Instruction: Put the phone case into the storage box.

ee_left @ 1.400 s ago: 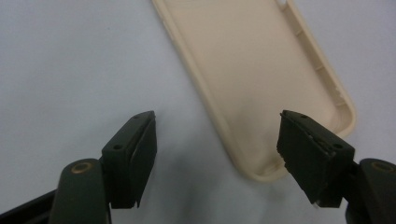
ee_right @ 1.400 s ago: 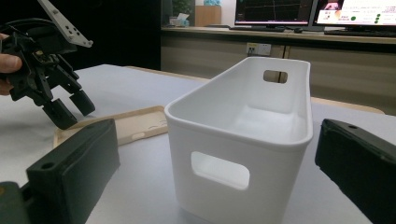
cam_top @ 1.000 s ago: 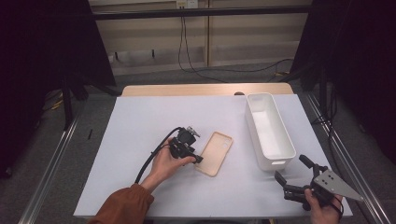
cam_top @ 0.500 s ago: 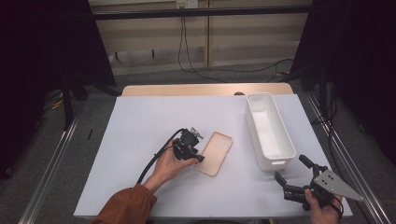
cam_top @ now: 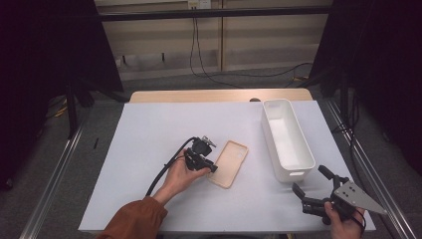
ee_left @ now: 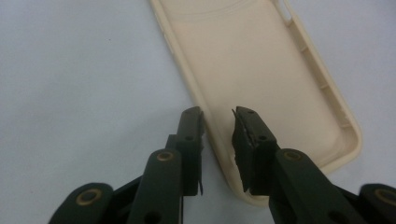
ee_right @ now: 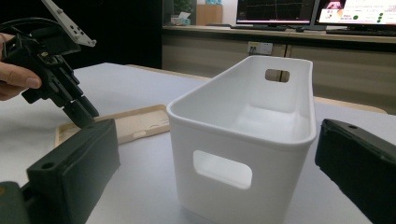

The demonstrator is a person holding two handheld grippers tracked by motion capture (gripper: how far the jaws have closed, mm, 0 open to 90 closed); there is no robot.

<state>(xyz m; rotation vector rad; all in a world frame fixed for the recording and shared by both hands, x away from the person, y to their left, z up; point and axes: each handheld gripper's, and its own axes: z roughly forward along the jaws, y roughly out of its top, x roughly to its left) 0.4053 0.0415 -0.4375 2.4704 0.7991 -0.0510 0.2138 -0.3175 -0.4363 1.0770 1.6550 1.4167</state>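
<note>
High view shows me the table [cam_top: 149, 139] first, then the white bin [cam_top: 287, 139] standing empty just ahead of my right gripper [cam_top: 312, 191], whose jaws are spread wide and hold nothing. My left gripper [ee_left: 218, 122] has its jaws narrowly apart, straddling the near long rim of the phone case [ee_left: 261, 70]. I judge the pinch comes next, then a lift toward the bin; nothing blocks that path.
</note>
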